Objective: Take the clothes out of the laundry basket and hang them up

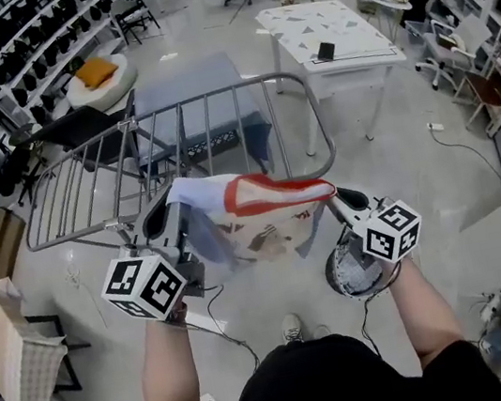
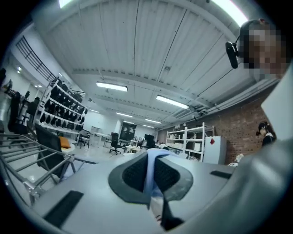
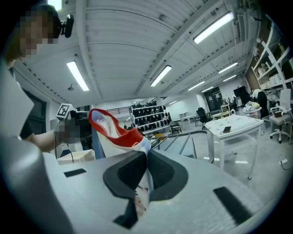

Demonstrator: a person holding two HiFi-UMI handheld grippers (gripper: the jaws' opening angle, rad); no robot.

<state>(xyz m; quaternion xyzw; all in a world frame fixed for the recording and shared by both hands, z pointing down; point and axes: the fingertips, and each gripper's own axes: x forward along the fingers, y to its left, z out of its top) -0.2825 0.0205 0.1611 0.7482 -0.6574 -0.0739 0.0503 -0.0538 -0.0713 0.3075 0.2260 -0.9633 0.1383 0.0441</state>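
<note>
Left claw and right claw each pinched the garment taut just before the drying rack; such thin edge grips might slip, dropping it.

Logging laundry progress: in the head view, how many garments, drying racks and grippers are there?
Garments: 2, held garment, hung garment
Rack: 1
Grippers: 2, left gripper, right gripper
Total: 5

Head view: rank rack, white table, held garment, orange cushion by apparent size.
Largest: rack.
Next: garment and table look alike; the garment is nearer the camera, so they are left unranked.
Smallest: cushion.
</note>
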